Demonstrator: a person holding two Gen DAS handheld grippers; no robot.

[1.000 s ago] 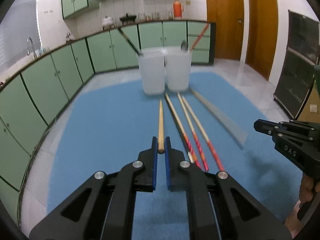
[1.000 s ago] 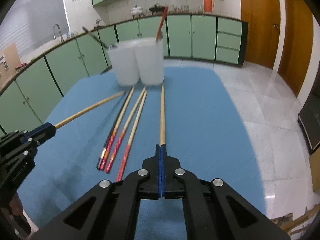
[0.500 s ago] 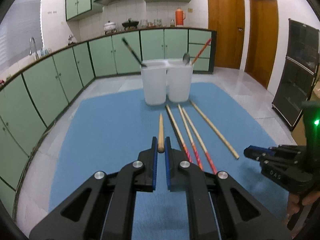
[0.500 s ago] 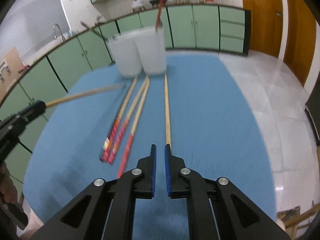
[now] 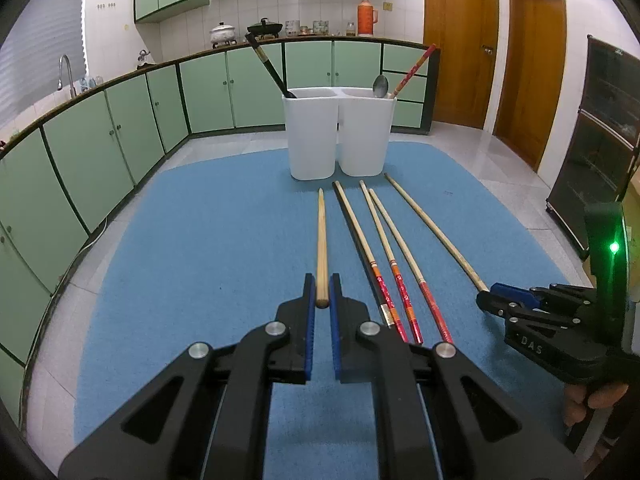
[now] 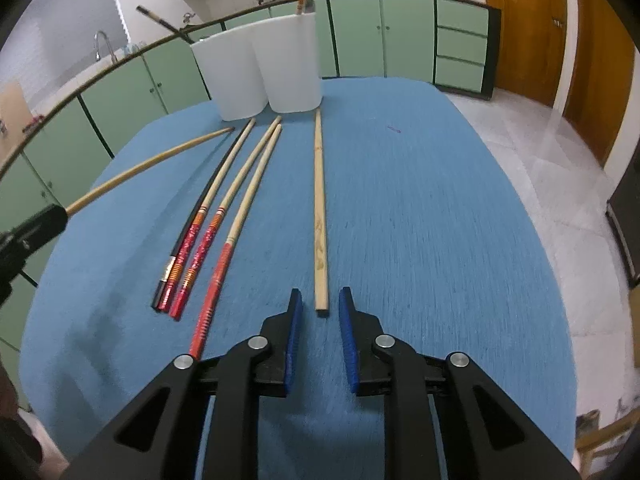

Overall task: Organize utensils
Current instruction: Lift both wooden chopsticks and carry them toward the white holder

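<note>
Tool on my left hand (image 5: 322, 294), lower centre of the left wrist view, is clamped narrow on the butt of a plain wooden chopstick (image 5: 321, 240), which runs up the frame toward the white twin holder (image 5: 338, 136) at upper centre. Three red-handled chopsticks (image 5: 394, 264) and a black one beside them lie on the blue table (image 5: 200, 240) just right of my tool. At far right a second plain chopstick (image 5: 432, 232) ends at the tip of the right tool (image 5: 490, 300). The holder already carries a black chopstick, a spoon and a red chopstick.

In the right wrist view, the right tool (image 6: 320, 308) at lower centre has its jaws opening. The second plain chopstick (image 6: 320, 208) lies flat on the table (image 6: 440, 200), its butt between the pads with a gap either side; nothing is gripped. The left tool (image 6: 36, 224) shows at the left edge with its chopstick (image 6: 148, 168) slanting toward the holder (image 6: 260, 68).

Risks, in my judgement: the left grip sits at the extreme end, so the stick may pivot or slip during transport. Its long free end could strike the holder's rim and topple it.
</note>
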